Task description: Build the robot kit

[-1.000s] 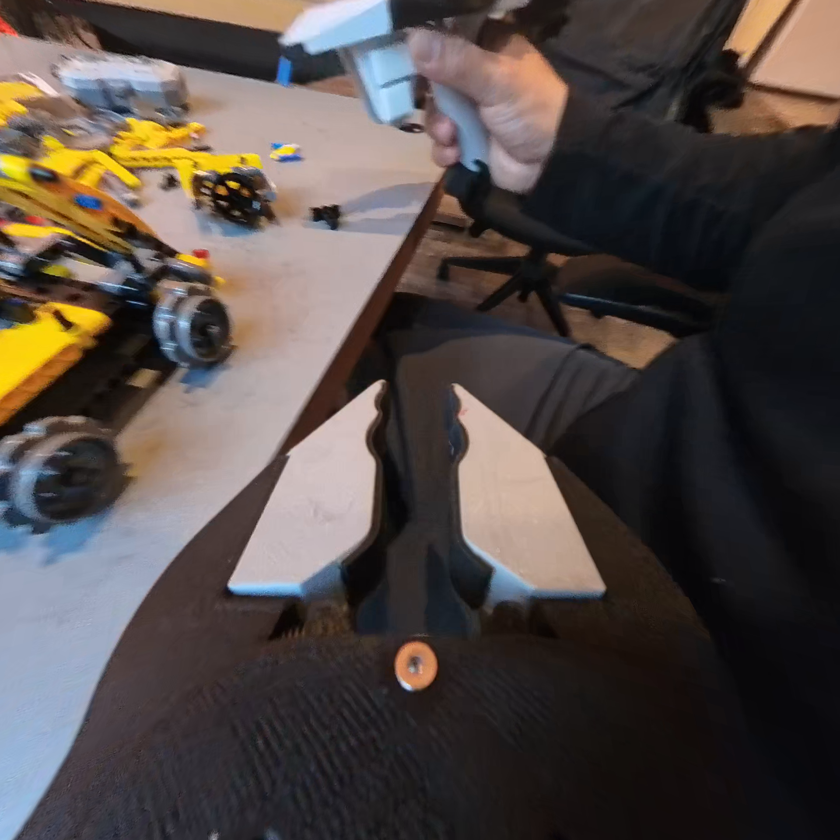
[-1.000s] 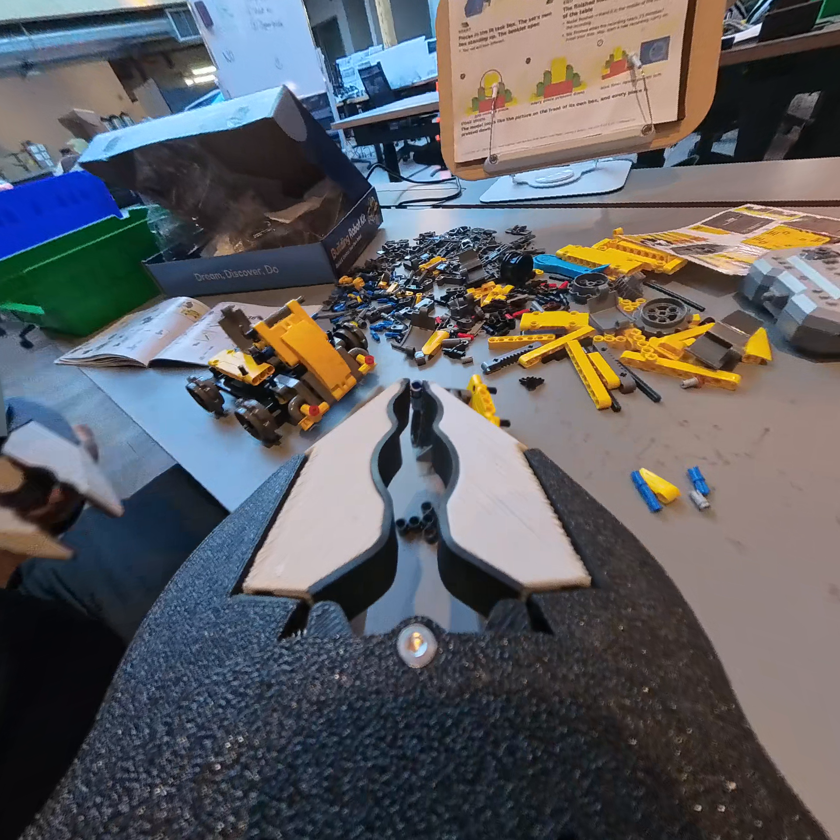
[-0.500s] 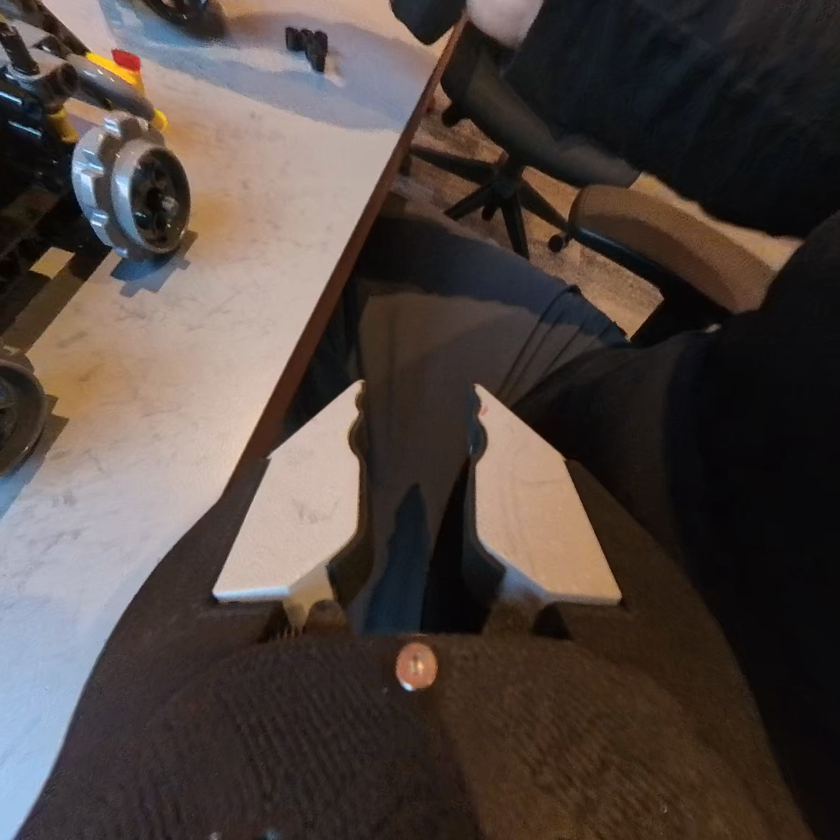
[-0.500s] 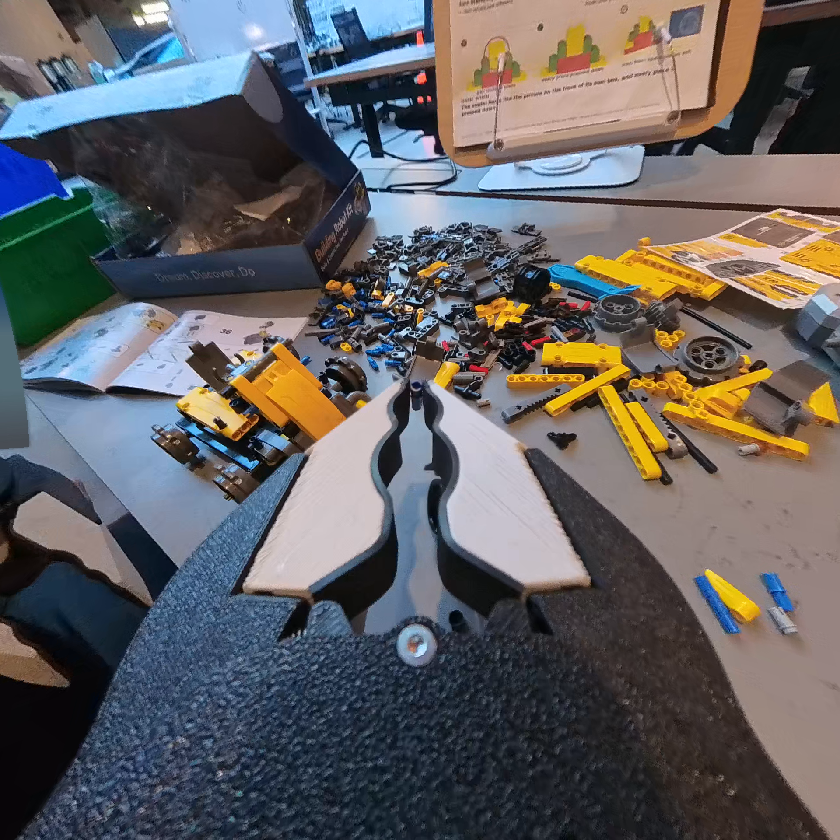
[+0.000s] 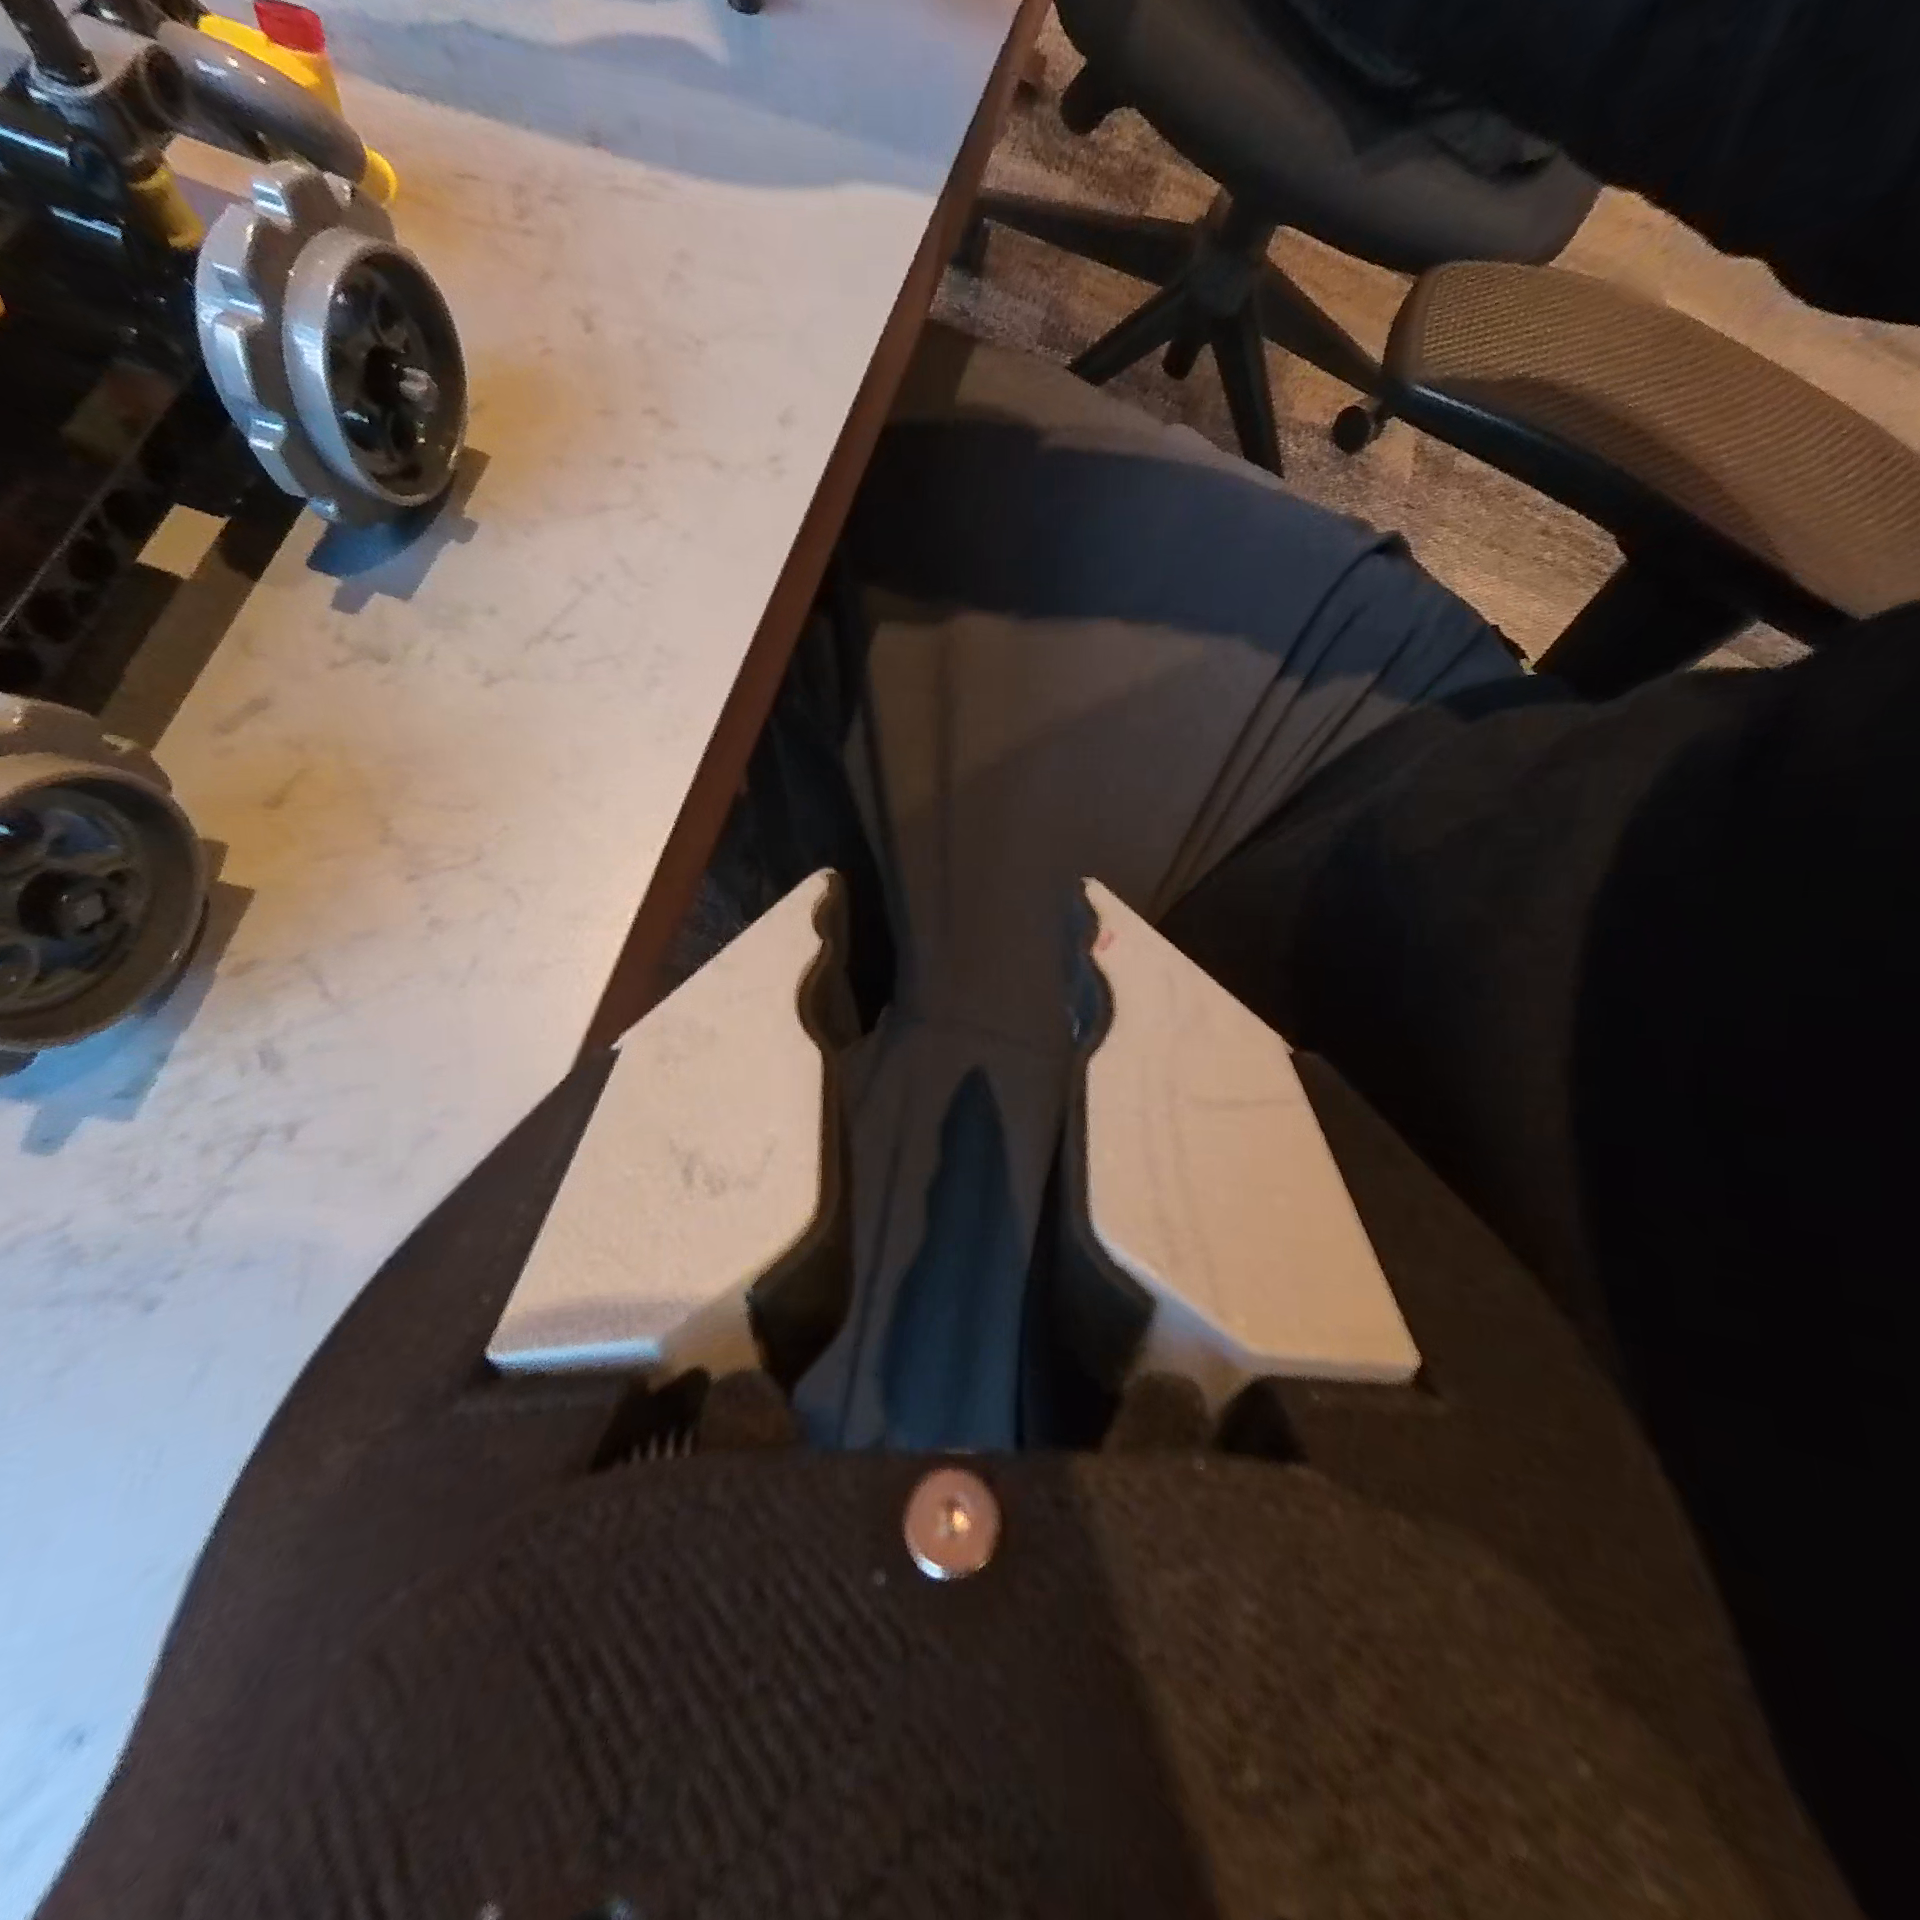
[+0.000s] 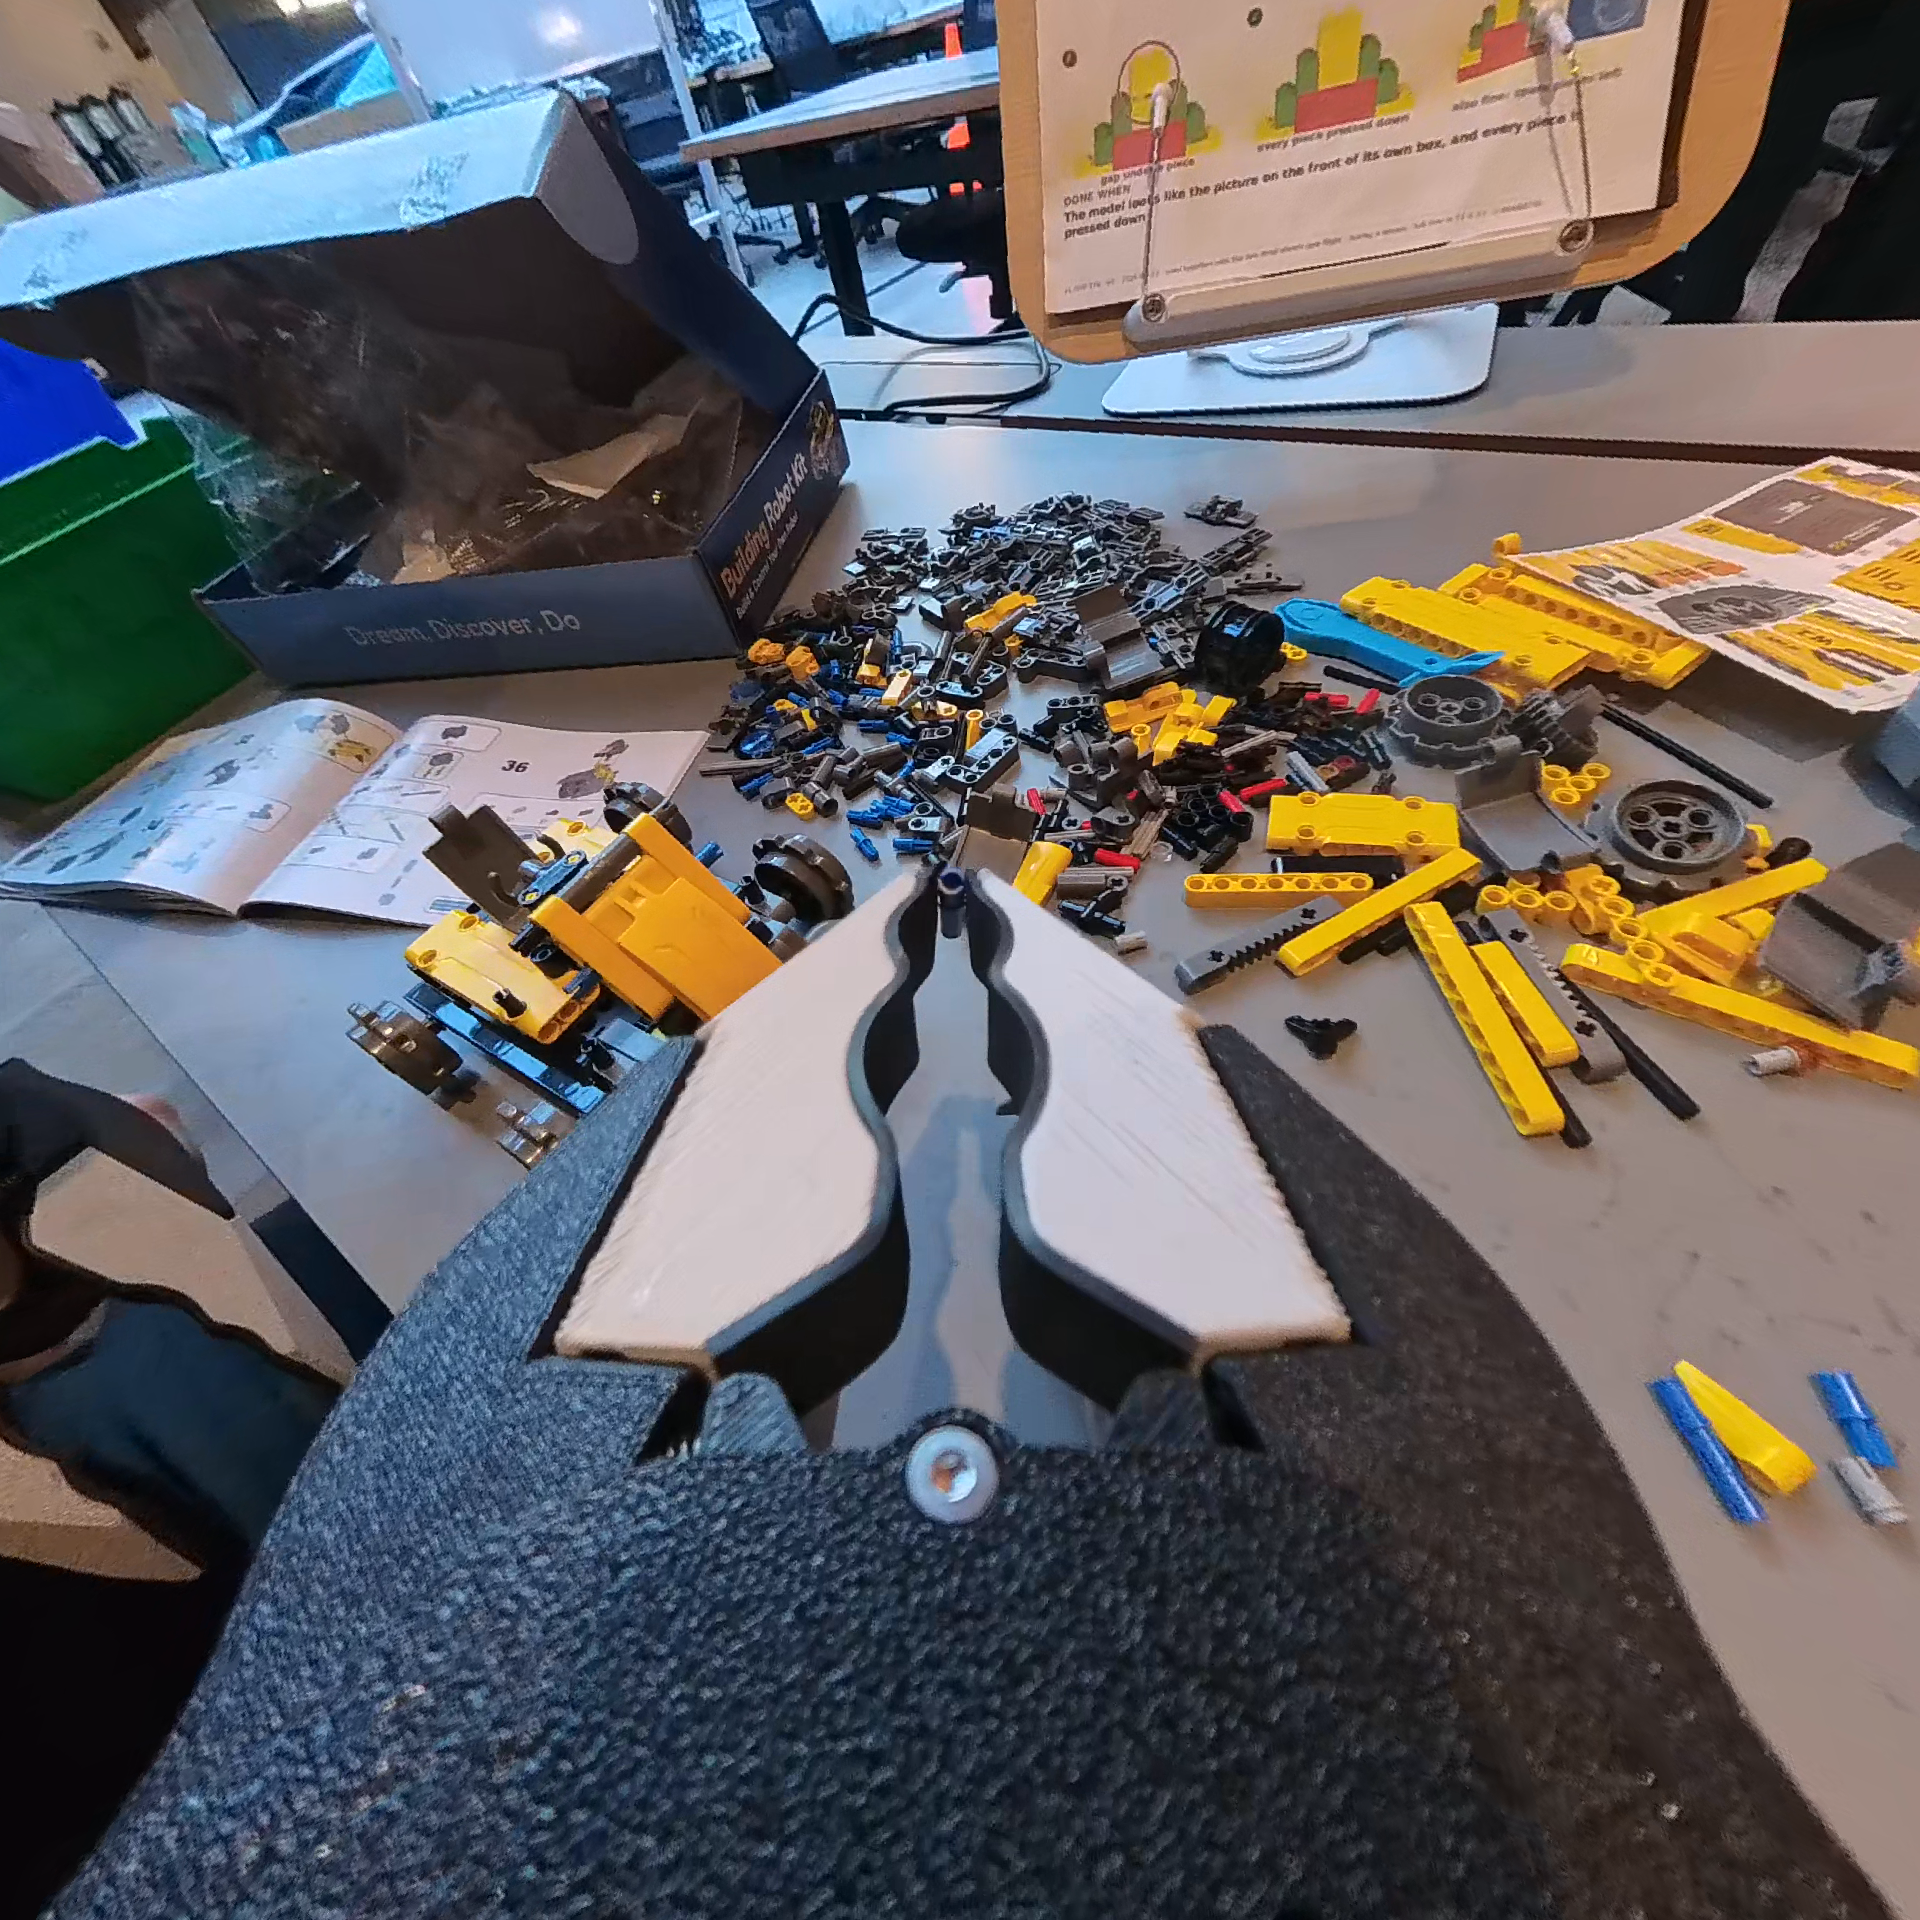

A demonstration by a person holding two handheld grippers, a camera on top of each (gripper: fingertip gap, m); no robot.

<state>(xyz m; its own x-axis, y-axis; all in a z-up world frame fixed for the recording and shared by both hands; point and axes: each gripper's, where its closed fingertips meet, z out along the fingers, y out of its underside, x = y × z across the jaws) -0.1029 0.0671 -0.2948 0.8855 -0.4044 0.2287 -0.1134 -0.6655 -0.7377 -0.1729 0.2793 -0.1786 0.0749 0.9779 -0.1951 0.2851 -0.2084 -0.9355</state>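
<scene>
Grey desk point(image 6: 1558, 1247) in an office carries loose building-kit parts: a pile point(image 6: 1039, 675) of small black, blue and yellow pieces mid-desk, yellow beams point(image 6: 1475, 997) toward its right edge, and a part-built yellow vehicle point(image 6: 592, 935) near the front edge. An open booklet point(image 6: 312, 800) lies by the left edge, with a dark open box point(image 6: 468, 416) behind it; a clipboard point(image 6: 1351, 156) on a stand rises at the back.

The right gripper point(image 6: 951, 894) hangs over the desk's front edge just beside the vehicle, its jaws pinched on a small dark pin point(image 6: 950, 885) at the tips.

The left gripper point(image 5: 956, 914) is off the desk, past its front edge, above a person's lap point(image 5: 1039, 727), jaws apart and empty. Two grey wheels point(image 5: 332, 353) of the vehicle stand on the desk to its left. An office chair point(image 5: 1662, 416) stands beyond.
</scene>
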